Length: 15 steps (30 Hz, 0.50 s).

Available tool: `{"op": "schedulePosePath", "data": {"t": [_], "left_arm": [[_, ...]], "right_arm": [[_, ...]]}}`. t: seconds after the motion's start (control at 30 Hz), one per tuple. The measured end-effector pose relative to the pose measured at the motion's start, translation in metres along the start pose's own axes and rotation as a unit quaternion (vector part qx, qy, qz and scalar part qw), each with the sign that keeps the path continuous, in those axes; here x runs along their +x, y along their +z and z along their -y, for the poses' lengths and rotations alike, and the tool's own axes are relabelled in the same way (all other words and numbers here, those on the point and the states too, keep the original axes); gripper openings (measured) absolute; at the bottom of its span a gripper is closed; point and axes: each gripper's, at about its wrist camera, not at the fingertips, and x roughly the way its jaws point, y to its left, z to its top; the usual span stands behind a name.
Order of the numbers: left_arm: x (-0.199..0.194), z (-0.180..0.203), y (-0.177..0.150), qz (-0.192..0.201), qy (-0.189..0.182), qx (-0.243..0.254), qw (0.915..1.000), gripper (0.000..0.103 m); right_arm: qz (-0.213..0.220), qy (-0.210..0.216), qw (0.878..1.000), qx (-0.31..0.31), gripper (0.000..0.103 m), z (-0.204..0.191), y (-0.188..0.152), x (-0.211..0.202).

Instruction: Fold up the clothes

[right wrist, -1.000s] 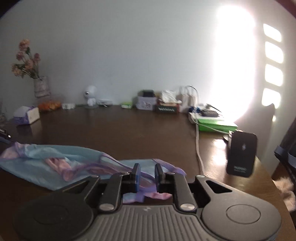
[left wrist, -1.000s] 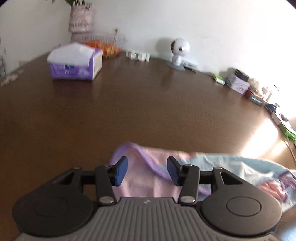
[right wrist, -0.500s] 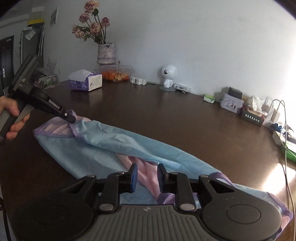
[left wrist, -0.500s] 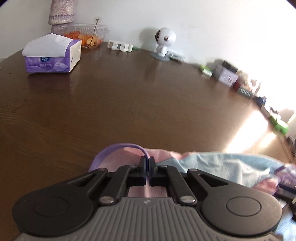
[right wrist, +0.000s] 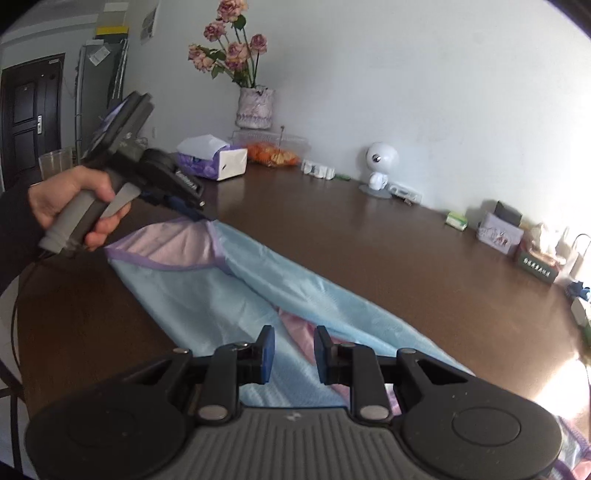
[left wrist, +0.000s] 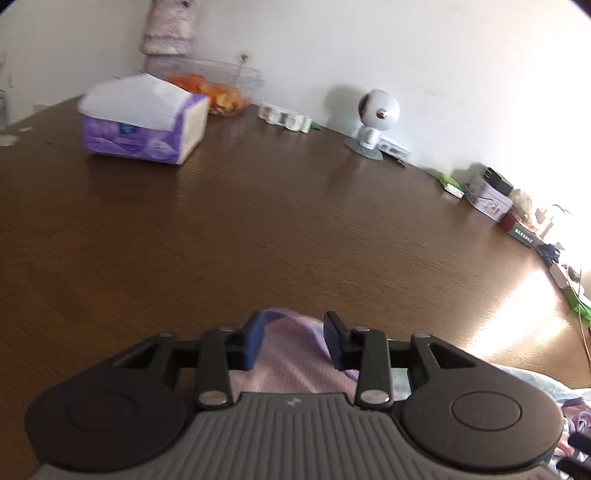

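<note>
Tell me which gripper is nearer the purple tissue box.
Left. The left gripper sits at the garment's far, purple-trimmed end, just in front of the tissue box. The right gripper hovers over the garment's near end, farther back.

Vase (left wrist: 168, 22) cut by top edge; garment (left wrist: 295, 354) mostly behind gripper body.

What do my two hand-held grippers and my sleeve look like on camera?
Both match. The left hand-held gripper and the right hand-held gripper have black linkage arms, blue pads, round black discs and a ribbed grey body. The left's grey handle trails a dark cable; the sleeve is dark.
</note>
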Motion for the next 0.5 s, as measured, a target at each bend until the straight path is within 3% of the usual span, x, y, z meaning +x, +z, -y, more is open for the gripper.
{"op": "schedulePosePath", "data": {"t": [0.07, 0.13, 0.2, 0.27, 0.4, 0.5], "left_arm": [[-0.016, 0.017, -0.01, 0.001, -0.031, 0.017, 0.9994, 0.046], [-0.024, 0.044, -0.023, -0.014, -0.087, 0.065, 0.994, 0.048], [-0.027, 0.07, -0.035, -0.029, -0.137, 0.115, 0.9835, 0.048], [-0.024, 0.091, -0.042, -0.038, -0.162, 0.166, 0.9719, 0.049], [-0.009, 0.111, -0.052, -0.061, -0.156, 0.239, 0.9565, 0.047], [-0.004, 0.115, -0.056, -0.068, -0.151, 0.272, 0.9481, 0.044]], "right_arm": [[-0.008, -0.015, 1.0, 0.004, 0.021, 0.005, 0.0, 0.001], [-0.015, -0.033, 0.999, 0.015, 0.021, 0.014, -0.001, 0.0], [-0.022, -0.055, 0.998, 0.02, 0.021, 0.024, -0.001, -0.003], [-0.037, -0.066, 0.997, 0.028, 0.021, 0.033, -0.003, -0.005], [-0.067, -0.045, 0.996, 0.038, 0.02, 0.043, -0.007, -0.004], [-0.08, -0.065, 0.995, 0.008, 0.02, 0.039, -0.008, 0.0]]}}
